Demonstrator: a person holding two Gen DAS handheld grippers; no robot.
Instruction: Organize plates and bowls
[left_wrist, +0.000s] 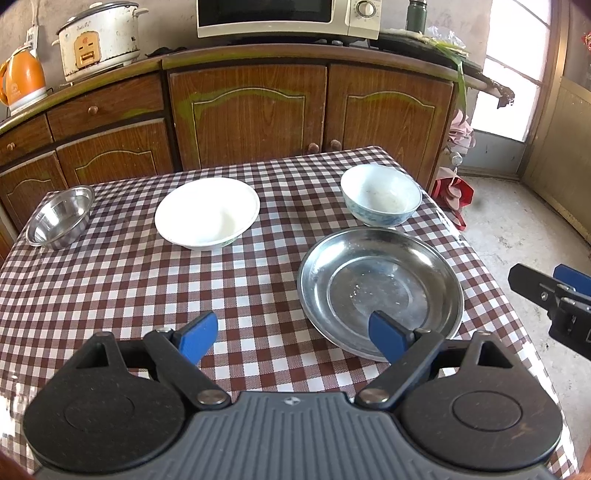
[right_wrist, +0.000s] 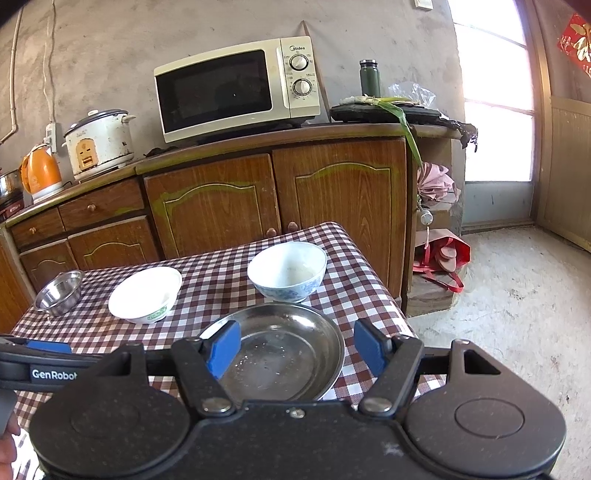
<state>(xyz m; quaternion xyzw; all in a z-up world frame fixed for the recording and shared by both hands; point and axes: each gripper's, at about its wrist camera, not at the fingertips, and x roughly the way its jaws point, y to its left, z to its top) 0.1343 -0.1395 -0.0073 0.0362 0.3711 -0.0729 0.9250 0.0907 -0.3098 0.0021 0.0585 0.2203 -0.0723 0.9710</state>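
A wide steel plate (left_wrist: 380, 291) (speckled with crumbs) lies nearest on the checked worktop (left_wrist: 129, 280). Behind it sit a white bowl (left_wrist: 207, 212), a blue-patterned bowl (left_wrist: 380, 194) and a small steel bowl (left_wrist: 59, 216). Left claw (left_wrist: 295, 334) and right claw (right_wrist: 295, 349) hover spread, pinching nothing.

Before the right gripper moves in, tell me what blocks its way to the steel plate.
Nothing visible. The right gripper hangs open just short of the steel plate, with only bare checked tablecloth around it. The bowls sit farther back.
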